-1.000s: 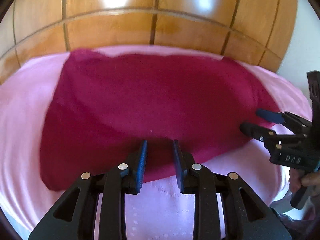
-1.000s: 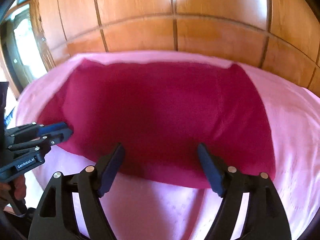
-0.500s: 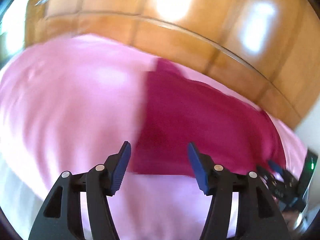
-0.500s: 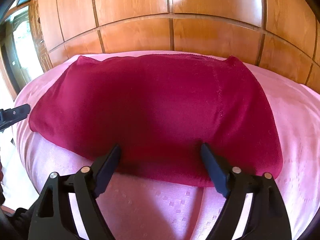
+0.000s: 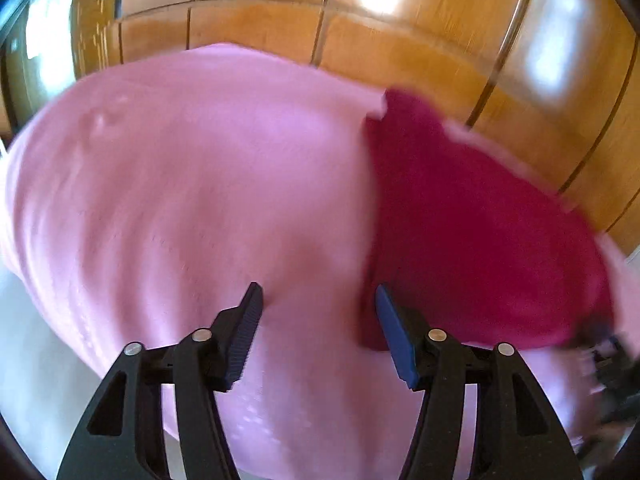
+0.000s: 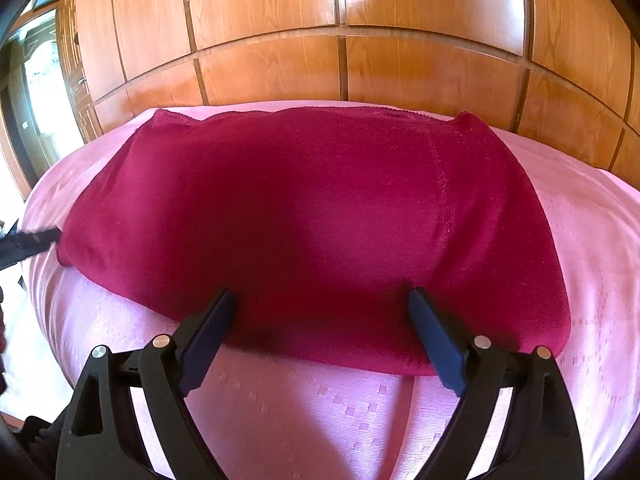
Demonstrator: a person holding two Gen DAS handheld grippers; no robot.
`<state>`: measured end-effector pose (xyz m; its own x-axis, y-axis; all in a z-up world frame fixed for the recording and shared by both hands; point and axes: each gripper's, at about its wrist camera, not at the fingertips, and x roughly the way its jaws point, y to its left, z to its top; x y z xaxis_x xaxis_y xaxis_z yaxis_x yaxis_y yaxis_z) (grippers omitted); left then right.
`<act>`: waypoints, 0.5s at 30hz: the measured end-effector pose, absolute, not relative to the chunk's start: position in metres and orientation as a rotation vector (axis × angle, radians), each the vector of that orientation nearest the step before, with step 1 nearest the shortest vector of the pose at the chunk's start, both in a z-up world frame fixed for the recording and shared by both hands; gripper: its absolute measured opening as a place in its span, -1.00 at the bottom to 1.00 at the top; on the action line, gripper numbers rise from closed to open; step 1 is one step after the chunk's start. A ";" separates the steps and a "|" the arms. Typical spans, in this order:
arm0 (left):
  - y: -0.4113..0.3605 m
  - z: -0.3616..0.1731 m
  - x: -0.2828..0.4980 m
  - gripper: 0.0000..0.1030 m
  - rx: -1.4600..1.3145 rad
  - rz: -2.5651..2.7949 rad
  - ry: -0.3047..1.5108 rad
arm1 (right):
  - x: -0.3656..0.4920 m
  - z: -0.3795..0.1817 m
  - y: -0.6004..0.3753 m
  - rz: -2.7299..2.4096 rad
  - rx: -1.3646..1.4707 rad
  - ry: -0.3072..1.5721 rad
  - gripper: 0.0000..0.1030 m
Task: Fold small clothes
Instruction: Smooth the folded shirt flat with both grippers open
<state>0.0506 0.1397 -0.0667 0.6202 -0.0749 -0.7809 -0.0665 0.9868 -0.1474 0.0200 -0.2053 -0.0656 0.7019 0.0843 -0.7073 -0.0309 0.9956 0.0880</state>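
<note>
My left gripper (image 5: 318,320), jaws apart and empty, has swung left off the crimson garment (image 6: 312,216); my right gripper (image 6: 320,328) waits, jaws wide, at its near edge, so the next fold remains ungrasped.

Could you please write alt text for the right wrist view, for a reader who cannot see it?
A dark red garment lies spread flat on a pink bedsheet, with the open right gripper poised at its near edge. Wooden panelling fills the background.
</note>
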 end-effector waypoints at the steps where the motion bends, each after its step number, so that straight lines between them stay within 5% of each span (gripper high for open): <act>1: 0.139 -0.069 0.051 0.06 -0.146 0.018 0.905 | 0.020 -0.065 -0.205 0.063 0.072 0.790 0.72; 15: 0.094 0.001 0.046 0.18 -0.070 -0.051 0.692 | 0.017 -0.050 -0.210 0.089 0.100 0.833 0.82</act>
<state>0.0460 0.0944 0.0006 0.7691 -0.0699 -0.6353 0.0232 0.9964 -0.0817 0.0174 -0.2103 -0.0500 0.6698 0.1176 -0.7332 -0.0392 0.9916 0.1233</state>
